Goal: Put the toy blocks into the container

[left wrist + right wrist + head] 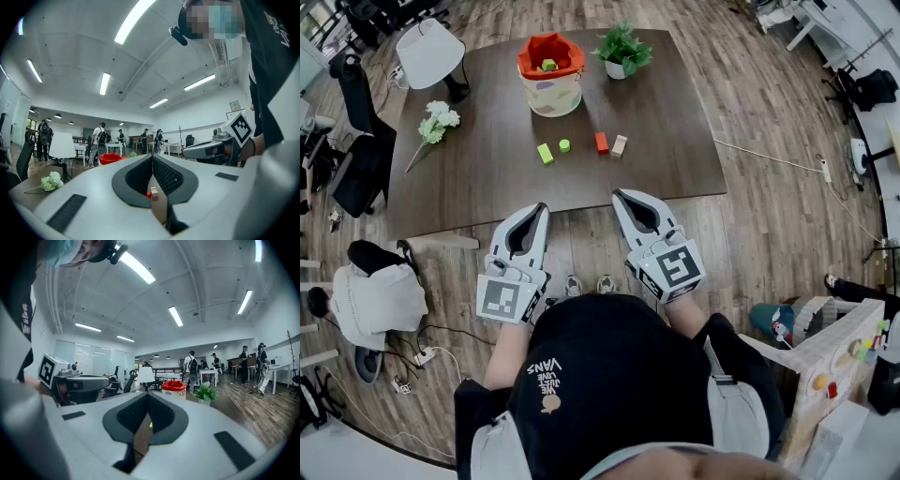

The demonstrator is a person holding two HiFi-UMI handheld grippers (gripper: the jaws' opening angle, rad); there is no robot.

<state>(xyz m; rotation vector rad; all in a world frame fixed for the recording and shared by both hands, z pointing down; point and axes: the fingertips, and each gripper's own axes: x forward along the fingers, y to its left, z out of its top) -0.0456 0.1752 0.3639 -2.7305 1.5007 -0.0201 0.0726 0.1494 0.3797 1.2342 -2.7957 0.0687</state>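
Observation:
Several toy blocks lie in a row on the dark table [487, 187]: a lime block [545, 153], a round green one [564, 145], a red one [601, 142] and a beige one [620, 144]. Behind them stands the container [550, 75] with an orange lining and a green block [548, 65] inside. My left gripper [541, 207] and right gripper [620, 195] hover level at the table's near edge, well short of the blocks, both shut and empty. The left gripper view shows the beige block [153, 191] beyond its shut tips [152, 157]. The right gripper view shows its shut tips [147, 394] and the container [174, 388].
A potted plant [622, 49] stands at the table's back right and white flowers [436, 122] lie at its left. A white lamp [429, 52] and office chairs [358, 169] stand left of the table. Several people stand far off in the room.

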